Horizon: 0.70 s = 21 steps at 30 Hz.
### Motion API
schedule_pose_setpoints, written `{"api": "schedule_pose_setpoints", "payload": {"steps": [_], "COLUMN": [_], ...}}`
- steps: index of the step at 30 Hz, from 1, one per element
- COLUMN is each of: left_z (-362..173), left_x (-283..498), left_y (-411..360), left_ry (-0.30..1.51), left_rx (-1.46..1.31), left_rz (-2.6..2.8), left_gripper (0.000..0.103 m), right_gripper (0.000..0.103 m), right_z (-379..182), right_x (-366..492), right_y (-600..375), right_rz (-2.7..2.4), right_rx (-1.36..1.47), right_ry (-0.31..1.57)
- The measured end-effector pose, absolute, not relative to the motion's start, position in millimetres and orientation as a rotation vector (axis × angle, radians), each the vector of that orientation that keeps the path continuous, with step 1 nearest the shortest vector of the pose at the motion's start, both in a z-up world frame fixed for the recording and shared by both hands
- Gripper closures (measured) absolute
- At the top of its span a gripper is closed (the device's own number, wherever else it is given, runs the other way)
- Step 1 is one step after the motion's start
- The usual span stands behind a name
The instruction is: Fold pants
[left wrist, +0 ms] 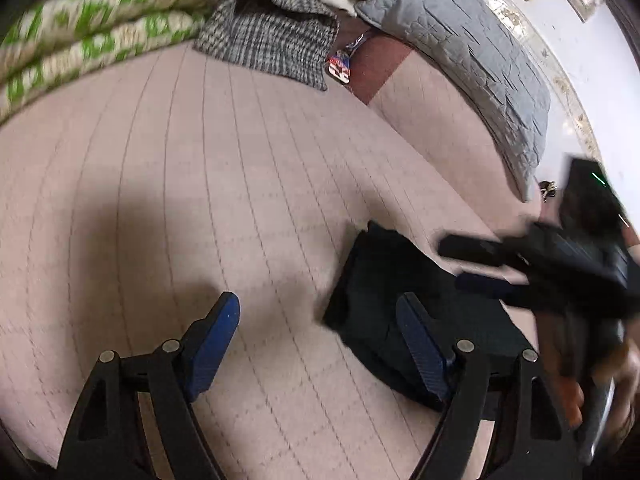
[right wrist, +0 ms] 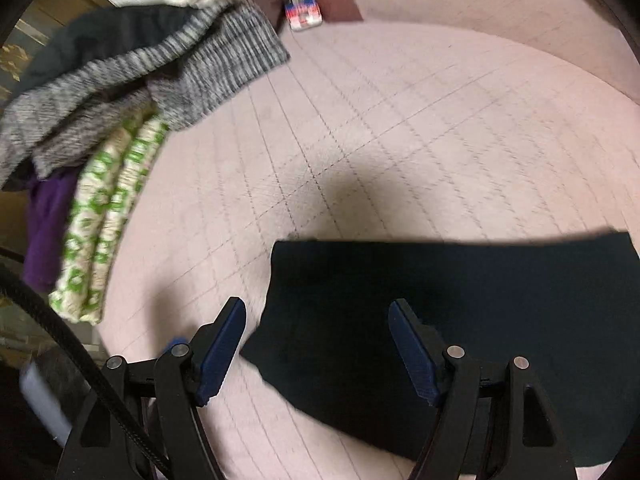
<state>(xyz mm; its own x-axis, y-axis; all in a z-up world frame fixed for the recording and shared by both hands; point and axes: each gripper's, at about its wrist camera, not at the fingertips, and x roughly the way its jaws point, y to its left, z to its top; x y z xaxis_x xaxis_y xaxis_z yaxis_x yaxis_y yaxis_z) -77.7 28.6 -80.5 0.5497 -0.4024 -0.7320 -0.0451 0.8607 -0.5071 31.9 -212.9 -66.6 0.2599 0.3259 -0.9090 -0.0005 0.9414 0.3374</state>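
Observation:
The dark pants (left wrist: 400, 280) lie folded into a compact rectangle on the pink quilted bed cover (left wrist: 180, 180). My left gripper (left wrist: 316, 304) hovers open above the pants' left edge, one blue pad over bare cover, the other over the dark cloth. My right gripper (left wrist: 452, 264) shows blurred at the right of the left wrist view, above the pants' far side, with a hand behind it. In the right wrist view the pants (right wrist: 480, 300) fill the lower right, and the right gripper (right wrist: 316, 306) stands open above their near left corner, nothing between its pads.
A green-and-white patterned folded blanket (left wrist: 80, 32) (right wrist: 108, 208) and a grey tweed garment (left wrist: 272, 40) (right wrist: 180, 72) lie at the cover's far edge. A grey quilted pillow (left wrist: 472, 60) sits at the back right. Purple cloth (right wrist: 48, 224) and a black cable (right wrist: 60, 328) are at the left.

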Motion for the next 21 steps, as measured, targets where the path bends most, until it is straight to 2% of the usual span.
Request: {"api": "schedule_pose_setpoints", "payload": {"steps": [12,13,14,15,16,17,19,21], "left_z": [-88.5,-89.6,-90.0,-91.1,-92.0,-93.7,-96.9,-99.4], "left_x": [-77.4,-77.3,-77.4,-77.1,-76.2,-75.0,-70.0,-64.2], "left_y": [12.3,10.5,8.7,6.6,4.5,1.8,-4.5,-13.2], "left_ry": [1.021,1.025,1.026,1.027,1.029,1.033,1.033,1.024], "left_rx": [-0.469,-0.468,-0.468,-0.469,-0.470,-0.474,-0.492,-0.503], "left_rz": [-0.266,-0.268,-0.268,-0.267,-0.267,-0.271,-0.285,-0.296], "left_gripper": [0.023,0.023,0.023,0.023,0.023,0.023,0.023,0.023], "right_gripper": [0.024,0.032,0.049,0.056,0.071,0.076,0.080,0.081], "right_z": [-130.0,-127.8,-126.0,-123.6,-121.2,-119.3,-114.7,-108.0], "right_x": [87.3,86.2,85.6,85.7,85.8,86.1,84.8,82.8], "right_y": [-120.0,-119.9,-121.5,-126.8,-132.8,-137.4,-148.2,-153.6], "right_rz": [0.118,0.118,0.107,0.096,0.086,0.092,0.104,0.117], "right_rx": [-0.190,-0.202,-0.216,-0.213,-0.203,-0.183,-0.140,-0.119], "right_ry": [1.535,1.524,1.515,1.511,1.508,1.509,1.500,1.477]}}
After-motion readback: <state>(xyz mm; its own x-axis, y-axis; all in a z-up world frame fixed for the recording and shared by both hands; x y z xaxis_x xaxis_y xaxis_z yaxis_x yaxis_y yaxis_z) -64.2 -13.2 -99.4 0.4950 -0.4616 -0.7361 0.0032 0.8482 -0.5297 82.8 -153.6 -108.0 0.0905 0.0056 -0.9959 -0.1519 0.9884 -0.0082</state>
